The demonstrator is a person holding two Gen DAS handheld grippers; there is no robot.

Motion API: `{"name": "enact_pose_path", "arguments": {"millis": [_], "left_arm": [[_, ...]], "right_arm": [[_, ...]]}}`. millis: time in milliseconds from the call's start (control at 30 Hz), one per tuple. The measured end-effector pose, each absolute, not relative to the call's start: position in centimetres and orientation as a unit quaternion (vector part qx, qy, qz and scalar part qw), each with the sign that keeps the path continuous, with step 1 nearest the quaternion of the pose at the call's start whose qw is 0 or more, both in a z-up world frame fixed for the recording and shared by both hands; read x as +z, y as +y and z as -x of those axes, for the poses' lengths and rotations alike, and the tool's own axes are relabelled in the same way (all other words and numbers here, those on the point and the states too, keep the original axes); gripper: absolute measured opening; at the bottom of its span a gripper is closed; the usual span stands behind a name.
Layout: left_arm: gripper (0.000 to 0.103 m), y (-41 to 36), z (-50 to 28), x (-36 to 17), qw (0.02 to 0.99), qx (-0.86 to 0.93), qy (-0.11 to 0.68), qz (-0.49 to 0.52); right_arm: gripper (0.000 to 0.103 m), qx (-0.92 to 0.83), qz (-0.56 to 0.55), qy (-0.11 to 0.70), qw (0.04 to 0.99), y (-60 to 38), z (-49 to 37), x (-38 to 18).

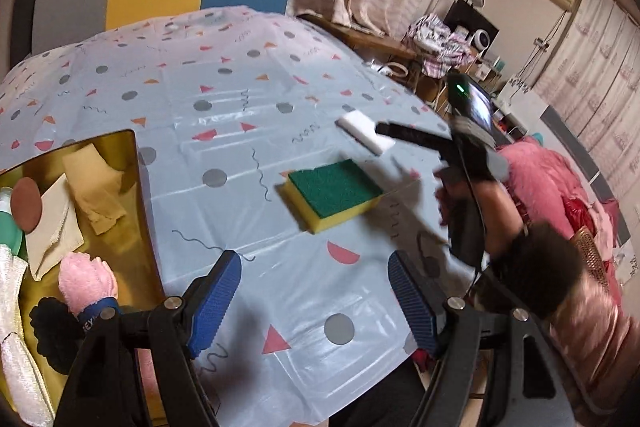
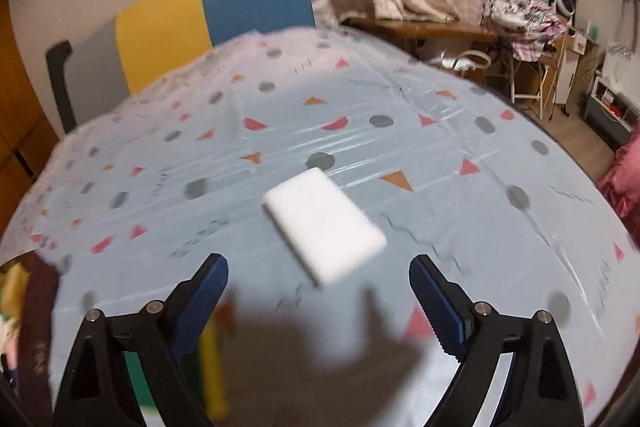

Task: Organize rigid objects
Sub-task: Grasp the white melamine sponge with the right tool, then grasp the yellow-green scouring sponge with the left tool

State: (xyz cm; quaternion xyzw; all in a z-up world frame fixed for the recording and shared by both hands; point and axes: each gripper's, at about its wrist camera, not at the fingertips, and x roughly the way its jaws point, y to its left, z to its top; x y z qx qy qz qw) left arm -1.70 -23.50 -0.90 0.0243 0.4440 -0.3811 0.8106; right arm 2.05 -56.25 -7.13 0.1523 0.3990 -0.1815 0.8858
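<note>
Both tongs are spread wide and hold nothing: the right tongs [image 2: 318,301] line up on the white block [image 2: 324,225] lying flat on the worktop [image 2: 460,147], so this looks like the approach to a pick. Next they must drop astride it and close, while the left tongs [image 1: 316,301] hover short of the sponge [image 1: 334,197], with the yellow box [image 1: 132,163] at their left.

A table [image 1: 224,83] with a light blue cover holds the things. The cover has gray dots, pink and orange shapes and dark squiggly lines. A sponge [image 1: 334,193], green on top and yellow below, lies flat on it. A white block [image 2: 324,225] lies near the sponge, farther back, apart from it. A yellow box [image 1: 138,179] sits at the left edge.
</note>
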Motion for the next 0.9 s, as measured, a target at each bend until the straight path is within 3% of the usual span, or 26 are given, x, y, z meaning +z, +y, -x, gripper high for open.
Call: {"name": "enact_pose_path", "arguments": {"millis": [233,300,333,467,900], "left_arm": [[0.076,-24.9,0.3,-1.8,0.809,-0.366,0.459,-0.032],[0.076,-25.6,0.1,-2.0,0.807,-0.367,0.462,-0.034],[0.076,-26.0,0.0,-2.0,0.806,-0.368,0.463,-0.034],[0.076,-28.1,-0.3,-1.9,0.802,-0.379,0.460,-0.038],[0.079,-36.4,-3.8,-3.9,0.812,-0.370,0.443,-0.088]], "right_arm": [[0.090,-0.147,-0.169,0.445,0.867,-58.6,-6.6,-10.6],[0.080,-0.136,-0.162,0.445,0.870,-58.2,-6.8,-11.1],[0.065,-0.135,-0.142,0.443,0.875,-57.8,-6.6,-11.0],[0.063,-0.107,-0.111,0.447,0.881,-56.6,-5.5,-10.8],[0.063,-0.147,-0.256,0.391,0.872,-55.2,7.3,-10.3]]}}
